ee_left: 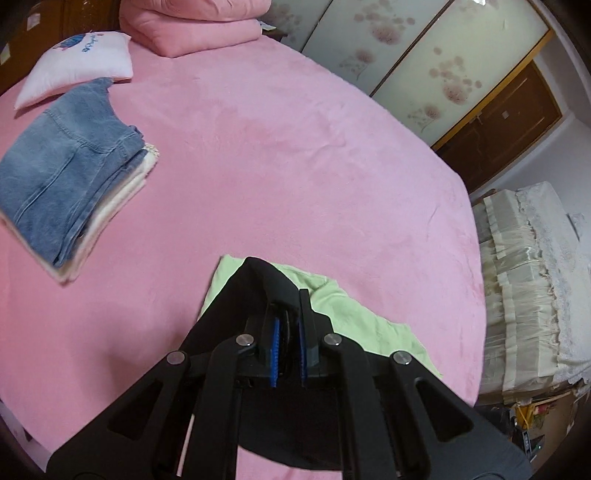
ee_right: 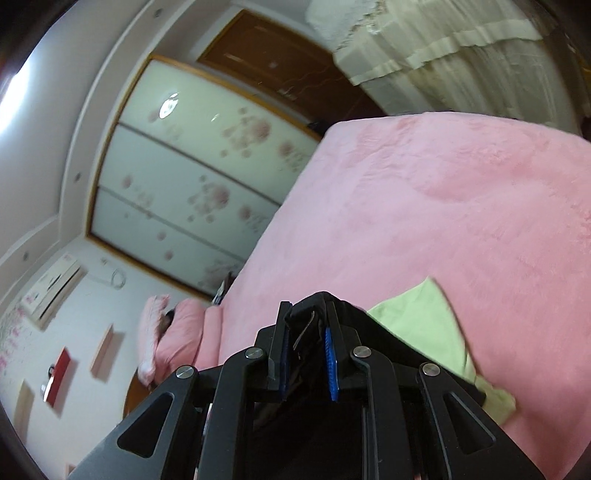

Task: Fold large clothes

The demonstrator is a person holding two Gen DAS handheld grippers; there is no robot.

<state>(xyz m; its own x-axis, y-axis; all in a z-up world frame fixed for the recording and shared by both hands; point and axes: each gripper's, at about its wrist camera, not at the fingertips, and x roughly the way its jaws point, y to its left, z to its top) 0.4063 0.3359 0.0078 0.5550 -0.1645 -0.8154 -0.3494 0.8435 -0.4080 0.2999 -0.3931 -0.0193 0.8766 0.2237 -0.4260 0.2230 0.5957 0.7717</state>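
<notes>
A black garment hangs lifted over the pink bed, pinched at two places. My left gripper is shut on a fold of it, the cloth squeezed between the blue pads. My right gripper is shut on another bunched edge of the black garment, which has a thin loop showing between the jaws. A light green garment lies flat on the bed under the black one and also shows beside the right gripper as a green garment.
A folded stack topped by blue jeans lies at the left of the bed, with a white pillow and a folded pink quilt behind. Wardrobe doors and a cream-covered sofa stand beyond the bed's right edge.
</notes>
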